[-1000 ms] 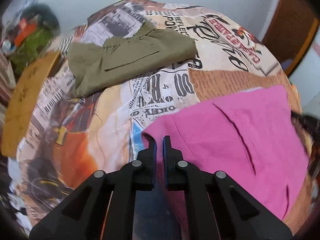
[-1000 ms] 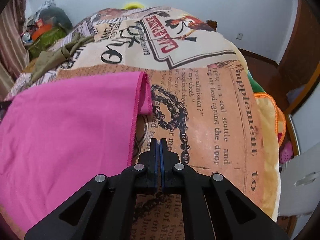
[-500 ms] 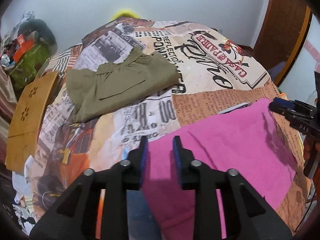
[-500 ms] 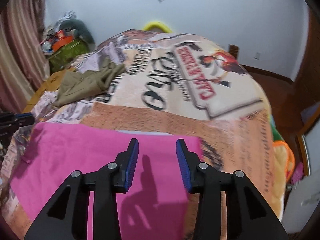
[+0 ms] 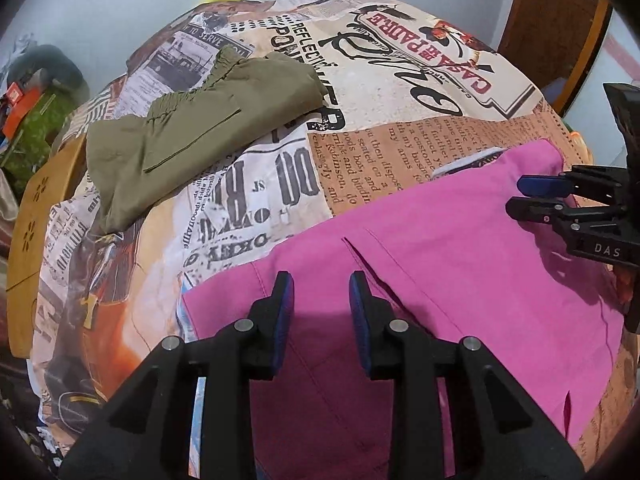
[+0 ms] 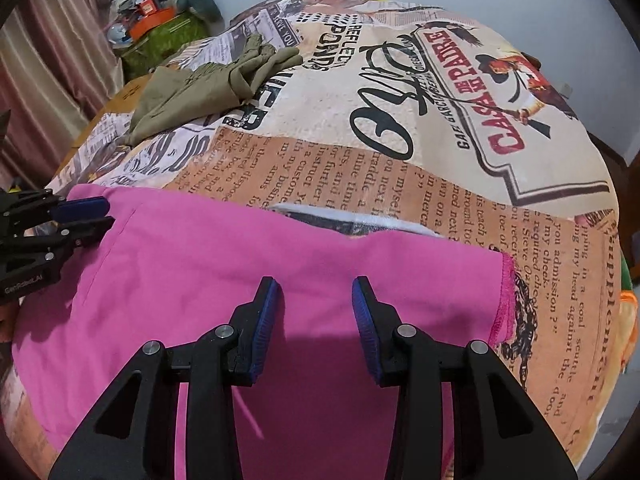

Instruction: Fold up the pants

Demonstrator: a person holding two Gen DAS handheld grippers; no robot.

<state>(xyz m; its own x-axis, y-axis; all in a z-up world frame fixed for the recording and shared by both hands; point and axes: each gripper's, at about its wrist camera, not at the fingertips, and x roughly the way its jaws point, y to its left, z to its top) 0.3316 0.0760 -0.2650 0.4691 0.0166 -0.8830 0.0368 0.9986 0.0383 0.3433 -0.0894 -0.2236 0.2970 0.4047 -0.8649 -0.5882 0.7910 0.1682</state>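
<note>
Pink pants (image 5: 460,280) (image 6: 200,260) lie flat and folded on the printed bedspread (image 5: 400,80) (image 6: 400,100). My left gripper (image 5: 320,280) hovers open over their left part, with nothing between its fingers. It also shows at the left edge of the right wrist view, left gripper (image 6: 96,212). My right gripper (image 6: 314,284) hangs open over the right part of the pink cloth, empty as well. In the left wrist view the right gripper (image 5: 528,194) reaches in from the right edge.
Olive green pants (image 5: 192,120) (image 6: 208,84) lie crumpled farther back on the bed. A wooden board (image 5: 36,240) leans at the bed's left side. Clutter with a green bag (image 6: 160,28) sits in the far left corner. A wooden door (image 5: 560,20) stands right.
Both grippers were shut a second ago and now stand open. Each has moved inward from a side edge of the pink pants to above the cloth.
</note>
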